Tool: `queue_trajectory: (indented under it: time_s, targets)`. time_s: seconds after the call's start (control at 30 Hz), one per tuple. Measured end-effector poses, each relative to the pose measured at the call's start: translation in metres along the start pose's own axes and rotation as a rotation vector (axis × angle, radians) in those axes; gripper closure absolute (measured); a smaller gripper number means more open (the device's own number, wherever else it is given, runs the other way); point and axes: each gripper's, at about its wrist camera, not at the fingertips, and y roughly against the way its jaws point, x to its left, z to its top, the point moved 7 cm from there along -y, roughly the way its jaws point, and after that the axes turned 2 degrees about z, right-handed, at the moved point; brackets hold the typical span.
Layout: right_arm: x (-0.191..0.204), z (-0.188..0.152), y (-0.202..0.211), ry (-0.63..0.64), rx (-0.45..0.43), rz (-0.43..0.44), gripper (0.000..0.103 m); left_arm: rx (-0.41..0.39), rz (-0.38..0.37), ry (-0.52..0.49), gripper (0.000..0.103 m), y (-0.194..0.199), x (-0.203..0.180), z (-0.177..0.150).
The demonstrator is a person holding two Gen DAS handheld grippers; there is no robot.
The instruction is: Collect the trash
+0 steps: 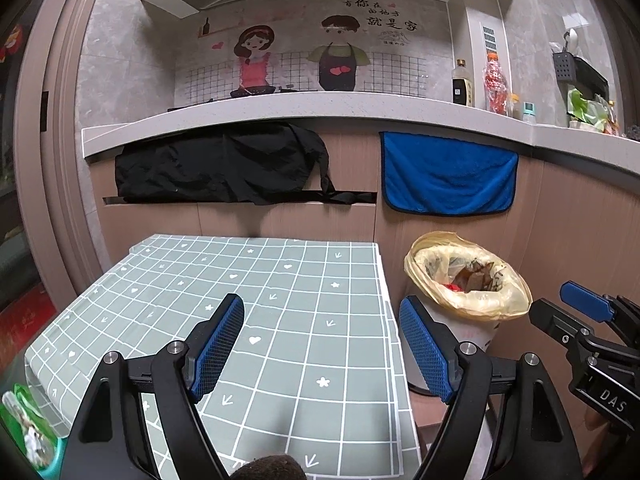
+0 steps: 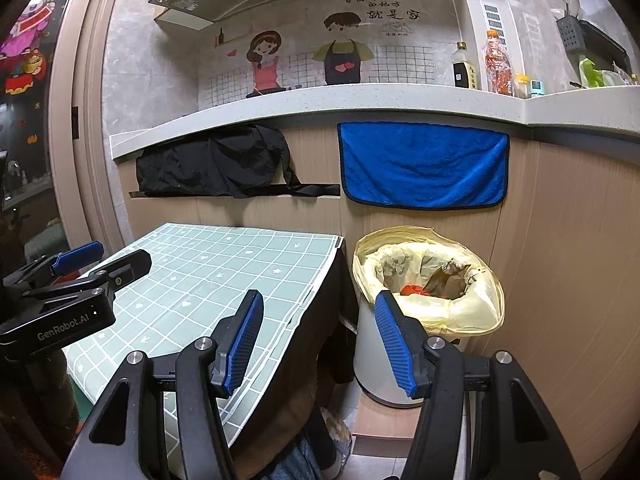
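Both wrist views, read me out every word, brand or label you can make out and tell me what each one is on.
"有你在的地方 就是家": wall sticker above the cartoon couple.
"GenRobot.AI": body of the left gripper, seen in the right wrist view.
"DAS": body of the right gripper, cut off at the frame edge.
Small script under the sticker's slogan: too small to read.
Dark sauce bottle label: too small to read.
Red bottle: no text legible.

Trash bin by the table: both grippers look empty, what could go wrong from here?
1. The trash bin stands tight against the table edge, so a sideways swing of the open right gripper could clip either.
2. The yellow liner drapes loosely over the rim; a finger might snag it.
3. No loose trash shows on the tablecloth, so the open left gripper may have nothing to grasp.
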Motion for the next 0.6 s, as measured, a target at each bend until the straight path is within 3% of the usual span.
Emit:
queue_trajectory:
  time_s: [0.6]
  targets:
    - [-0.001,-0.0002,-0.0024,-0.003,0.005,0.006,0.048,0.008,-0.011,-0.008,0.023,-0.0019,-0.0016,0.0008]
